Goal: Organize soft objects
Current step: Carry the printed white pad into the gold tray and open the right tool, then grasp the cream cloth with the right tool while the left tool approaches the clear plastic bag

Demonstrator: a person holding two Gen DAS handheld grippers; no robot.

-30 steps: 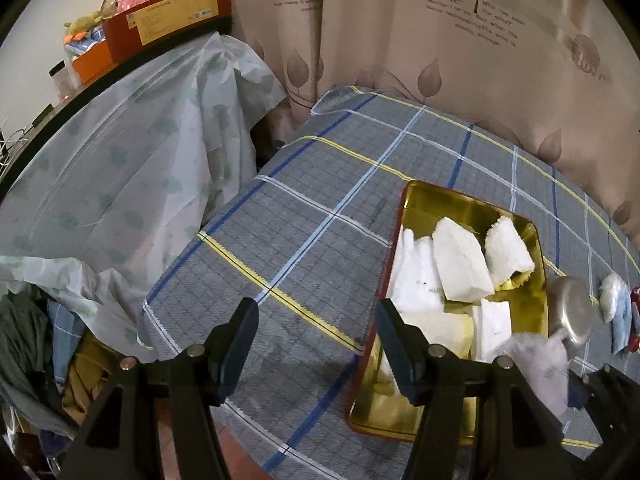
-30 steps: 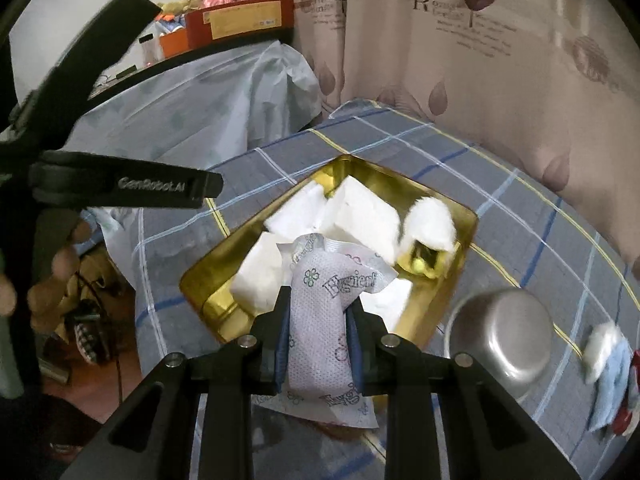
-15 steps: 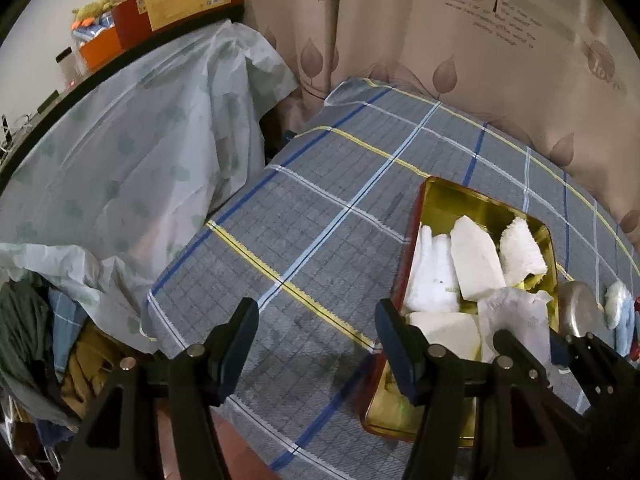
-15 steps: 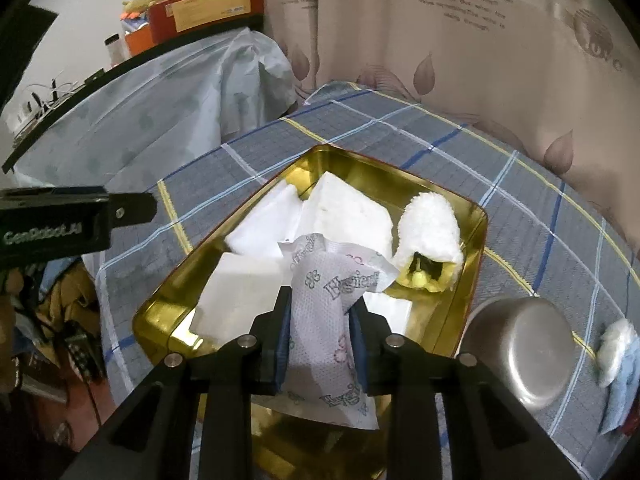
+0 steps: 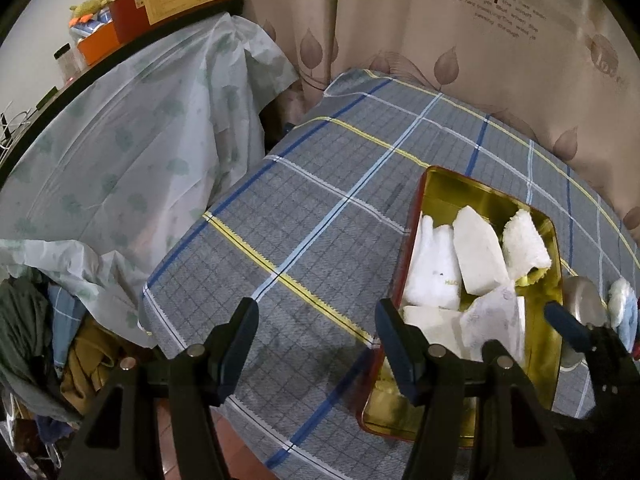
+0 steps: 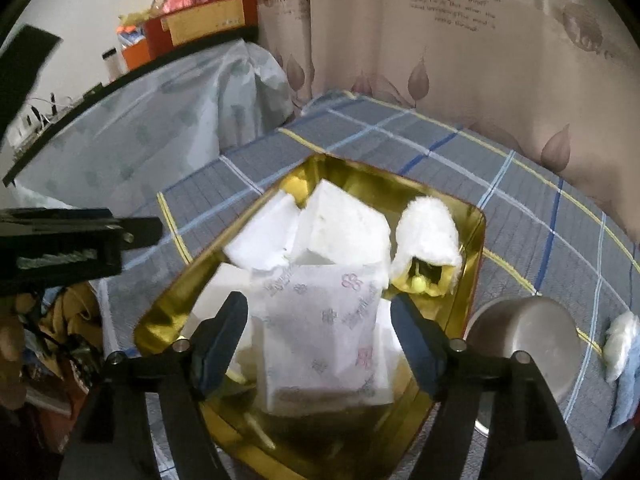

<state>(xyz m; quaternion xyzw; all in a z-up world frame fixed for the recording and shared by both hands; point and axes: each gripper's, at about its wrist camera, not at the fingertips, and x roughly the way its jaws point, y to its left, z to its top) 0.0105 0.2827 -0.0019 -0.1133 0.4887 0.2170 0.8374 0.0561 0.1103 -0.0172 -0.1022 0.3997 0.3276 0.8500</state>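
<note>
A gold tray (image 6: 476, 224) on the plaid tablecloth holds several white soft pads and a fluffy white roll (image 6: 428, 232). My right gripper (image 6: 320, 328) is open above the tray's near end. The printed tissue pack (image 6: 324, 336) is loose between its fingers, over the tray; whether it rests on the other pads is unclear. My left gripper (image 5: 316, 332) is open and empty over the cloth, left of the tray (image 5: 452, 188). The tissue pack (image 5: 496, 320) and the right gripper's fingers (image 5: 564, 324) also show in the left wrist view.
A steel bowl (image 6: 524, 340) sits upside down right of the tray. A white and blue cloth (image 6: 624, 344) lies beyond it at the right edge. A plastic-covered shelf (image 5: 120, 152) stands to the left, a curtain behind. Clothes are piled below the table's left edge.
My right gripper has opened and let go of the tissue pack, which now sits loose over the tray. The left gripper stayed open and shifted slightly.
</note>
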